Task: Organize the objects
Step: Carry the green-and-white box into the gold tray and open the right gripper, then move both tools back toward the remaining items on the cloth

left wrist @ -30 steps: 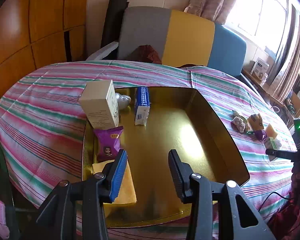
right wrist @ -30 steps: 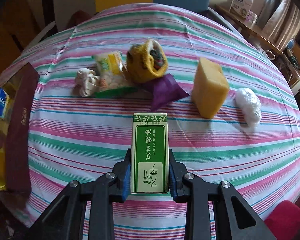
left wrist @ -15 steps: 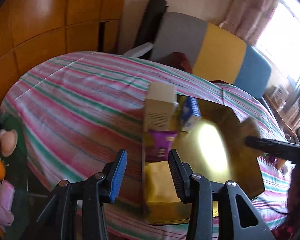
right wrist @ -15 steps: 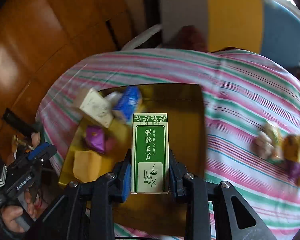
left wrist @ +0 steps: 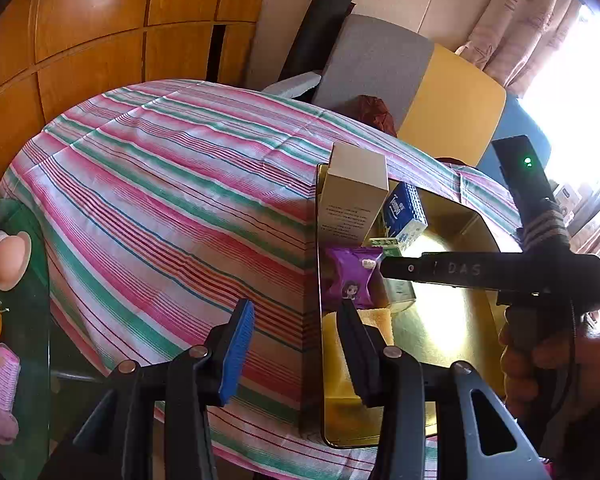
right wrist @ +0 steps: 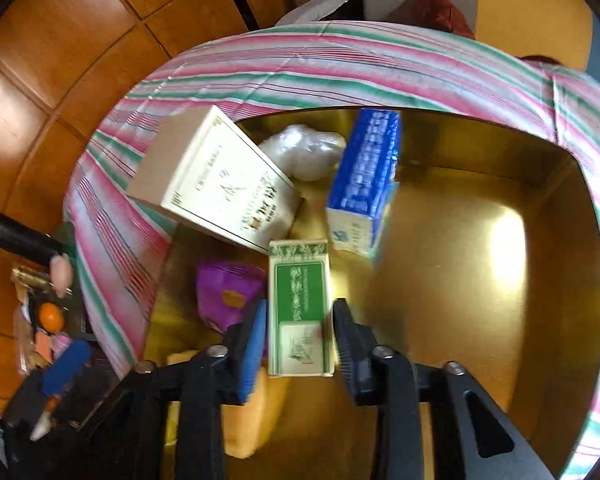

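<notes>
Now setting the green box down inside the gold tray, between the purple snack packet and the blue tissue pack, just in front of the cream carton. Right gripper jaws standing spread, a gap showing on both sides of the box, so apparently letting go. Left gripper hovering idle, jaws spread and holding nothing, over the striped bench beside the tray's edge. Next, probably: backing the right jaws straight out without tipping the box, then fetching another loose item.
</notes>
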The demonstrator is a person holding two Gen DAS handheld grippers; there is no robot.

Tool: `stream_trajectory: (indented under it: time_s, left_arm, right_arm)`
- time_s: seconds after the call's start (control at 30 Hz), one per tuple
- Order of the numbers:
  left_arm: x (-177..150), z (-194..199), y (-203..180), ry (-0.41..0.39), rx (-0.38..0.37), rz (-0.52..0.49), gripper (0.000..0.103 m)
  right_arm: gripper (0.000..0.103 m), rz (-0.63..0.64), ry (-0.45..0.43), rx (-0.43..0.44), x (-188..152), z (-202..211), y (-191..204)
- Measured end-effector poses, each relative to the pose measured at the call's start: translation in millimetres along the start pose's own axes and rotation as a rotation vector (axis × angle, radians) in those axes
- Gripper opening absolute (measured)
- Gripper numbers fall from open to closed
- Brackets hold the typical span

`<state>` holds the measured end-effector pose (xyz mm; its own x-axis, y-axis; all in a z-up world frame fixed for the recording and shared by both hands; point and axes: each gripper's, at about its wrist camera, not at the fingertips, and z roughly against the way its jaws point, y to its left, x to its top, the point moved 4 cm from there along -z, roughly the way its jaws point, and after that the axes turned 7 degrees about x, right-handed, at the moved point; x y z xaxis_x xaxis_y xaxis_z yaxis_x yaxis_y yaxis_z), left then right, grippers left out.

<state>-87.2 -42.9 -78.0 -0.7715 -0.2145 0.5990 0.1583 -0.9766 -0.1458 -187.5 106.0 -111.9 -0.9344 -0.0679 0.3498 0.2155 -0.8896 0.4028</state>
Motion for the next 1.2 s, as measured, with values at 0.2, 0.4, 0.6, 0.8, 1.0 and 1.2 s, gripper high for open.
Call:
stream_trajectory:
  time_s: [0.2,0.4,0.6,0.8,1.0,1.2]
  left_arm:
    - [-0.9,0.7,-4.7,-0.001,-0.003,-0.013,0.043]
    - [-0.3,7.6,-13.9,-0.010,-0.012,-0.028,0.043]
    - [0.6,18.7,-32.6,-0.035,-0.035,-0.086,0.043]
    - [1.1,30.0,-59.0,-0.066,-0.041,-0.174,0.044]
    - [-2.7,33.7,-89.0,-0.061,-0.067,-0.247,0.044]
    - [-8.6,33.6,-121.8,-0.048,-0.097,-0.328,0.044]
  right_arm:
    - [0.055,-0.010,-0.042,0.014,-11.9,17.3,-10.6]
    - [0.067,0.000,-0.140,-0.019,-27.4,60.5,-22.5]
    - [0.079,0.004,-0.208,-0.055,-42.5,104.0,-44.3]
    - [0.082,-0.042,-0.258,-0.101,-61.4,142.6,-86.4]
    - [0.083,-0.154,-0.321,-0.173,-82.0,182.1,-151.5]
    - [0.083,-0.228,-0.377,-0.313,-101.5,220.6,-224.6]
